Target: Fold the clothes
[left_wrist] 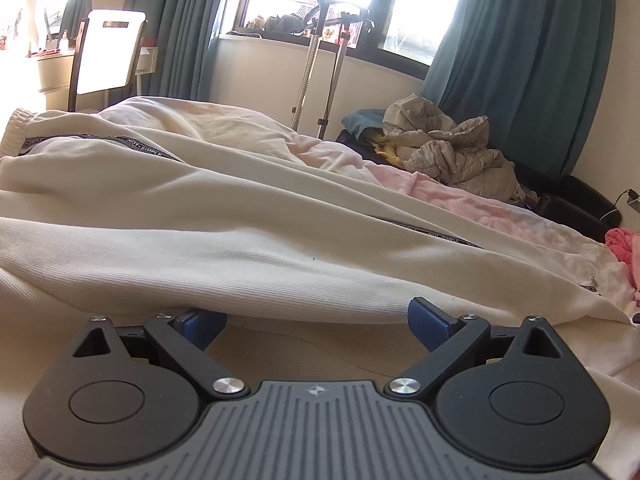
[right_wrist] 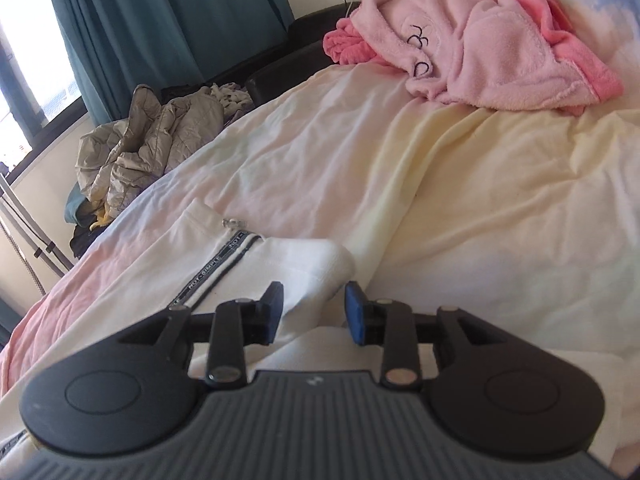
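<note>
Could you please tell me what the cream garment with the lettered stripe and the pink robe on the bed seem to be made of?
The cream garment with the black-and-white lettered stripe looks like a matte ribbed cotton-type knit: fine parallel ribs show across its surface. The pale pink robe with darker pink trim looks like plush fleece, probably synthetic: its surface is fuzzy, soft and thick, without sheen.
</note>
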